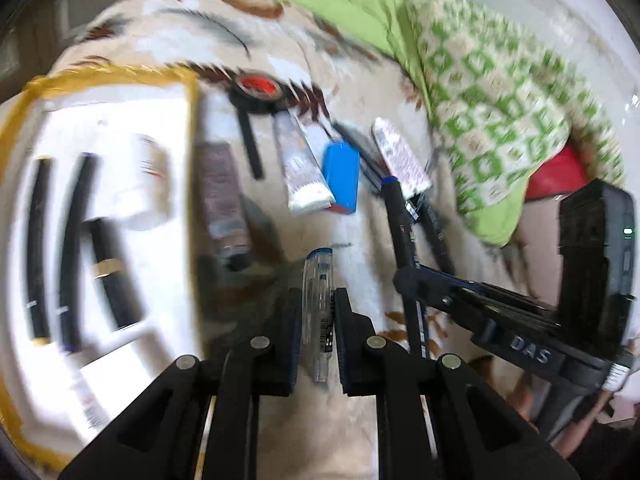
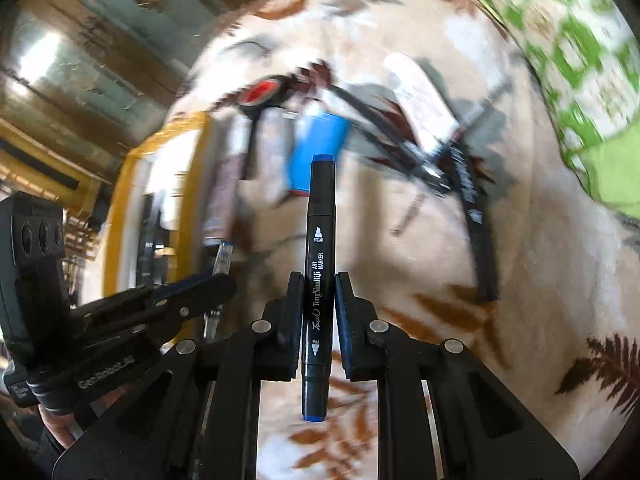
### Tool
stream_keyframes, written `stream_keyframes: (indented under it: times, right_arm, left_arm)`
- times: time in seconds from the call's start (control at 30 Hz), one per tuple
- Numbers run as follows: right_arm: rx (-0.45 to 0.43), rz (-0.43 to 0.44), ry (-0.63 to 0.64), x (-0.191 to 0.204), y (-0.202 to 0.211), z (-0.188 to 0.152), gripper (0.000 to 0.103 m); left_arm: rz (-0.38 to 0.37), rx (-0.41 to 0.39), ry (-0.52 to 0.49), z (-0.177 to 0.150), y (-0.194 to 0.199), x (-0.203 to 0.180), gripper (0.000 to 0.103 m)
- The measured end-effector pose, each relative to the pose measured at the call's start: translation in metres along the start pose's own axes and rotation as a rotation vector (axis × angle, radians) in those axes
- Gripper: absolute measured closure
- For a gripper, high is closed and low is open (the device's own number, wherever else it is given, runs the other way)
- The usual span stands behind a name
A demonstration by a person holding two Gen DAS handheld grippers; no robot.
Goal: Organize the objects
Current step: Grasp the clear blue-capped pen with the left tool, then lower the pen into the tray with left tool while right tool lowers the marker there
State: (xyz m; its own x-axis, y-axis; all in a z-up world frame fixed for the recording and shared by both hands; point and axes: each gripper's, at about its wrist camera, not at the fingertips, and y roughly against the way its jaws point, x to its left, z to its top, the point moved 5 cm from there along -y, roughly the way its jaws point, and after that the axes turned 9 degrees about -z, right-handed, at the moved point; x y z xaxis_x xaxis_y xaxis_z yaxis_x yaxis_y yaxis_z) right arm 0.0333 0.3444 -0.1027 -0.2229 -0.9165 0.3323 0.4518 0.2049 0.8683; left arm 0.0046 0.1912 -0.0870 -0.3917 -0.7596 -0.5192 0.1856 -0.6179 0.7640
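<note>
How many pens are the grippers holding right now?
2. A clear pen sits between the left gripper fingers. A black art marker with blue ends sits in the right gripper. More pens lie on the blanket.

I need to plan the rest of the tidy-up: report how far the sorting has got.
Done: several black pens lie in the white tray.
In hand: the left gripper is shut on a clear pen; the right gripper is shut on a black art marker.
Left: the blue box, tape roll and tubes lie on the blanket.
</note>
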Motion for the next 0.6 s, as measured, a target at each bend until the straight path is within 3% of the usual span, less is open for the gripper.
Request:
stream_keyframes:
  times: [0.33, 0.6]
  right_arm:
    - [-0.029, 0.108, 0.131, 0.091, 0.026, 0.003, 0.088]
    - [0.003, 0.126, 0.241, 0.139, 0.006, 0.004, 0.088]
  left_arm:
    - [0.076, -0.175, 0.088, 0.006, 0.109, 0.046, 0.090]
    - [0.109, -0.187, 0.169, 0.017, 0.117, 0.096, 0.090]
